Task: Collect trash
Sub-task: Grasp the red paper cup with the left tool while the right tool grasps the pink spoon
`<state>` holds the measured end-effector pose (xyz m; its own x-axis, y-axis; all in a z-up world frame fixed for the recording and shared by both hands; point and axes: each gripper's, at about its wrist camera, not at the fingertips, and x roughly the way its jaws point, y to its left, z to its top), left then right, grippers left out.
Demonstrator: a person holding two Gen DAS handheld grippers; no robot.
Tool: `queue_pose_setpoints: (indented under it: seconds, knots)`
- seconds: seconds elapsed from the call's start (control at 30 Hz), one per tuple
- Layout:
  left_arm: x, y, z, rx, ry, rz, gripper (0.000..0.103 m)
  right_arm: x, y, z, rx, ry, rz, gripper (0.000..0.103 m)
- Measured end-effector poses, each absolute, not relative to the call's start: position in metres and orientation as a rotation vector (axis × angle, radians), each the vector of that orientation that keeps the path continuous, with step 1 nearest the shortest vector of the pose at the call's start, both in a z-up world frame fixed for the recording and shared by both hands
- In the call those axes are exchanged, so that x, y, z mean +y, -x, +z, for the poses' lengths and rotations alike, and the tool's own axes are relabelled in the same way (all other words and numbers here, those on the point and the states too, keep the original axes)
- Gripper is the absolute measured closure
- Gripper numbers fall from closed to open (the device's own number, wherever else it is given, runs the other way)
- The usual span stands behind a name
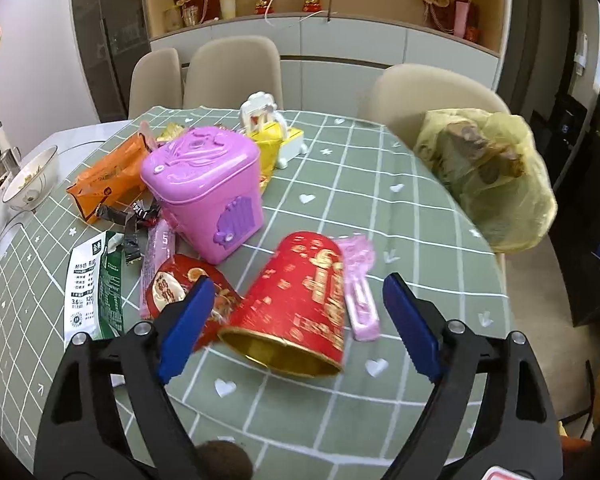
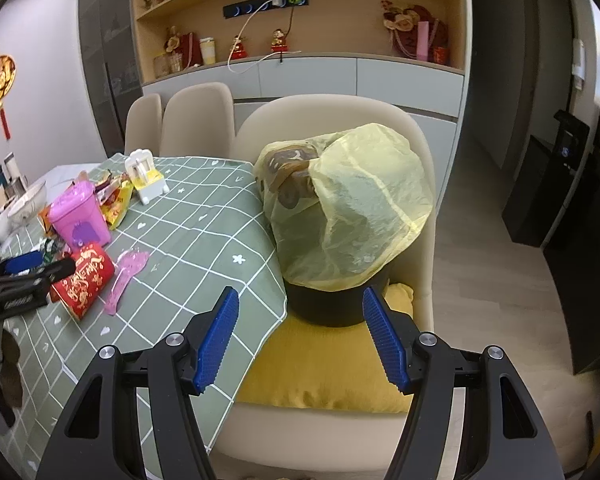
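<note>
Your left gripper point(image 1: 296, 320) is hanging wide open over the red can point(image 1: 296, 304), which is lying on its side on the green cloth point(image 1: 380, 208), and nothing is between its pads yet. The can's long axis is running away from you and slightly to the right, with its gold open mouth facing you at the near end and its closed end pointing toward the purple box point(image 1: 204, 188). Your blue fingers point(image 1: 186, 328) are standing to the left and right of the can's body, so they are already lining up across its width rather than along its length; that looks like the grip to go for. A pink wrapper point(image 1: 360, 292) is lying just beside the can on its right, close enough that it could get pinched along with it. Your right gripper point(image 2: 300, 336) is also spread open and holding nothing, and it is pointing at the bin point(image 2: 336, 300) with the yellow bag point(image 2: 352, 208), which is sitting on the chair cushion point(image 2: 324, 368) beside the table. So the left hand is clearly nearer the can, and the bin is lying to the can's right, past the table edge.
</note>
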<state>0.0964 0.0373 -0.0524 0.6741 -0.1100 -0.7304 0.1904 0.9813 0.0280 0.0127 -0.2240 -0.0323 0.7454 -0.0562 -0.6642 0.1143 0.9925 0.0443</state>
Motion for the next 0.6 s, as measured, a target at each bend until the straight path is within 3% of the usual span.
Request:
queue_pose_setpoints:
  seconds: [0.17, 0.3, 0.6]
  knots:
    - [0.044, -0.113, -0.069, 0.949, -0.064, -0.161, 0.039, -0.226, -0.020, -0.036, 0.786, -0.101, -0.071, 0.042]
    - [0.046, -0.113, -0.065, 0.937, -0.053, -0.192, 0.051, -0.222, -0.034, -0.034, 0.787, -0.052, -0.052, 0.042]
    - [0.069, -0.096, -0.036, 0.892, 0.033, -0.151, 0.053, -0.153, -0.091, -0.062, 0.869, -0.043, 0.154, 0.042]
